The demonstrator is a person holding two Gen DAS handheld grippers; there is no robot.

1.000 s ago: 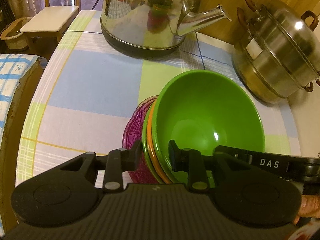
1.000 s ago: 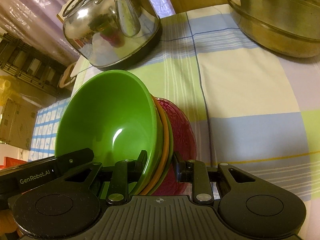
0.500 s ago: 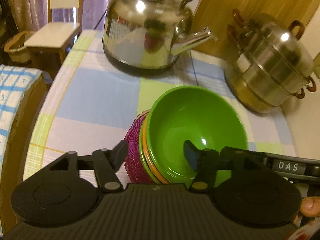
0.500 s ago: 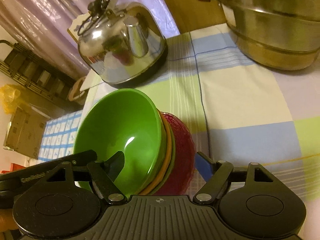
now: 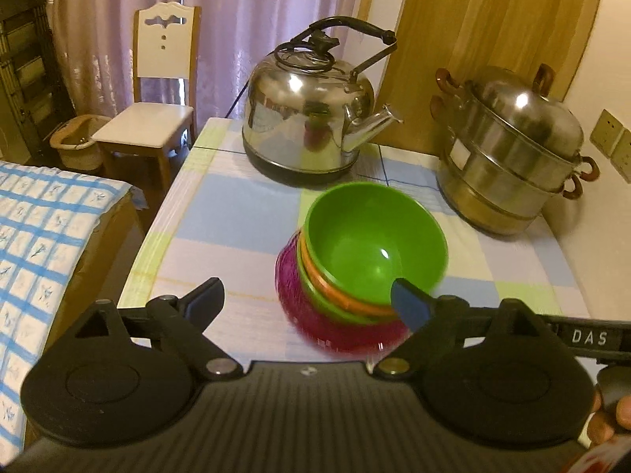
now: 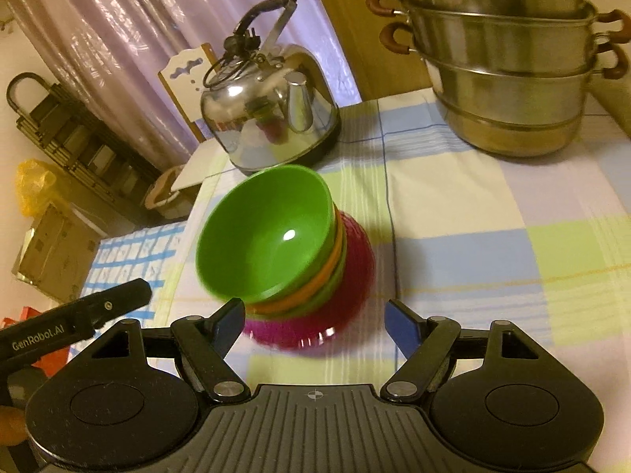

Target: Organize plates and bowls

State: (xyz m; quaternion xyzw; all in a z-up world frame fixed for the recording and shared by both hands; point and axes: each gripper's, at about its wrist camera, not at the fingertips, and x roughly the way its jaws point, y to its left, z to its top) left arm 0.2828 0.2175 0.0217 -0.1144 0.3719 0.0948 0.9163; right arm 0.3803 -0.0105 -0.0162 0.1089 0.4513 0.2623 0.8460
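Note:
A stack of nested bowls stands on the checked tablecloth (image 5: 244,220): a green bowl (image 5: 374,244) on top, an orange one, another green one, and a magenta glass bowl (image 5: 307,307) at the bottom. It also shows in the right wrist view, green bowl (image 6: 268,236) over magenta bowl (image 6: 347,287). My left gripper (image 5: 311,299) is open and empty, back from the stack on its near side. My right gripper (image 6: 315,319) is open and empty, just short of the stack. Neither touches a bowl.
A steel kettle (image 5: 311,114) stands at the back of the table and a tiered steel steamer pot (image 5: 512,157) at the back right. A white chair (image 5: 157,98) and a basket (image 5: 75,146) stand beyond the table's far left. A blue checked bed (image 5: 43,244) is at left.
Both grippers, shut on the bowl stack's rim a second ago, have opened, let go and pulled back and up. The stack stays on the table.

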